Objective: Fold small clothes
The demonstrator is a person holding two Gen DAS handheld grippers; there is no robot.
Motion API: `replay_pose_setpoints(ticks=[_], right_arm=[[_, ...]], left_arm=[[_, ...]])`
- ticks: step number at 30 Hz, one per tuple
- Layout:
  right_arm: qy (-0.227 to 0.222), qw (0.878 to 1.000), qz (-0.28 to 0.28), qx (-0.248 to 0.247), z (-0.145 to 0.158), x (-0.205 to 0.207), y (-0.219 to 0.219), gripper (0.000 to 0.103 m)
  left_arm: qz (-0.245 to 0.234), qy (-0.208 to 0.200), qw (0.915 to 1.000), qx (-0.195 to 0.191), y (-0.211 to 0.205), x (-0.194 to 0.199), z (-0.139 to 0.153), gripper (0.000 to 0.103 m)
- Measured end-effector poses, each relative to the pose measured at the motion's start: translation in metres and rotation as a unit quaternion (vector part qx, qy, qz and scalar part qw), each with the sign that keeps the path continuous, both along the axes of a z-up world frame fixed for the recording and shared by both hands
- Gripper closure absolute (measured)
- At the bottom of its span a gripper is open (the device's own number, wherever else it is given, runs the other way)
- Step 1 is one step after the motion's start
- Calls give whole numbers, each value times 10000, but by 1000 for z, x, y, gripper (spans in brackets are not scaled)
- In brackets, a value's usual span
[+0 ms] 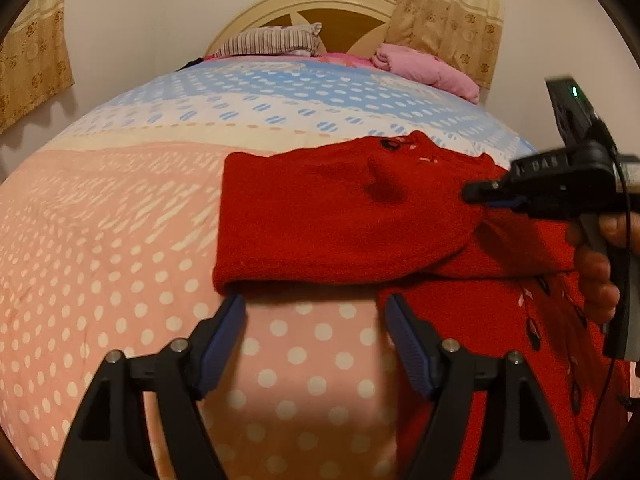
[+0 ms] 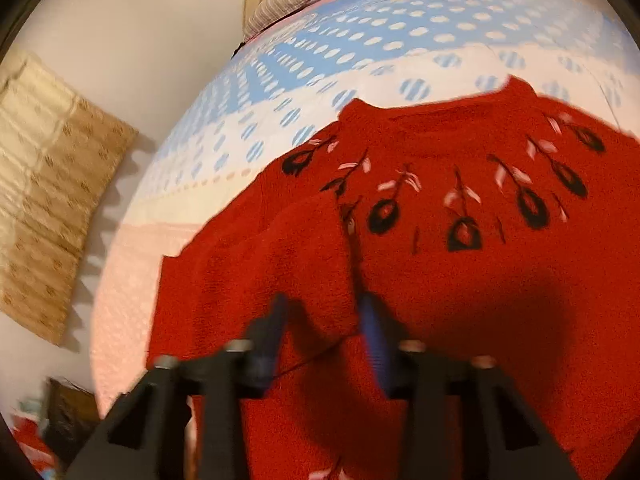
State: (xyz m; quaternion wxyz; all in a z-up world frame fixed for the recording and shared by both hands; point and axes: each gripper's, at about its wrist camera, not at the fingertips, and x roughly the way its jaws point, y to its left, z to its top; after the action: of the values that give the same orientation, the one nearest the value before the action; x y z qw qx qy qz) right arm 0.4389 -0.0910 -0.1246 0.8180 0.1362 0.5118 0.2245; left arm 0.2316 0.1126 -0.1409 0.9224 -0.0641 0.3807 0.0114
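A red knitted sweater (image 1: pixel 320 216) with black and pink embroidery lies flat on the bed, one sleeve folded across toward the left. My left gripper (image 1: pixel 313 307) is open just in front of the sleeve's near edge, its blue pads (image 1: pixel 230 320) straddling bare bedspread with nothing between them. My right gripper (image 1: pixel 474 194) comes in from the right and pinches the sweater near the sleeve's base. In the right wrist view the sweater (image 2: pixel 460 280) fills the frame, and the right gripper (image 2: pixel 324 316) is shut on a raised fold of red fabric.
The bedspread (image 1: pixel 120 260) is pink with white dots, turning blue and white farther back. A striped pillow (image 1: pixel 272 40), a pink blanket (image 1: pixel 428 68) and the headboard (image 1: pixel 320 0) lie at the far end. A person's hand (image 1: pixel 600 280) holds the right gripper. Curtains (image 1: pixel 32 60) hang at the walls.
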Motion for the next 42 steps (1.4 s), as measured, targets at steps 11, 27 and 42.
replay_pose_setpoints(ticks=[11, 27, 42], right_arm=[[-1878, 9805, 560, -162, 128, -39, 29, 88], [-2425, 9695, 346, -53, 172, -63, -22, 88], [-2031, 9775, -530, -191, 120, -81, -150, 88]], left_arm=[[-210, -282, 9990, 262, -27, -1, 17, 28], [240, 280, 9969, 692, -37, 53, 3, 27], [267, 335, 9987, 268, -27, 52, -5, 13]])
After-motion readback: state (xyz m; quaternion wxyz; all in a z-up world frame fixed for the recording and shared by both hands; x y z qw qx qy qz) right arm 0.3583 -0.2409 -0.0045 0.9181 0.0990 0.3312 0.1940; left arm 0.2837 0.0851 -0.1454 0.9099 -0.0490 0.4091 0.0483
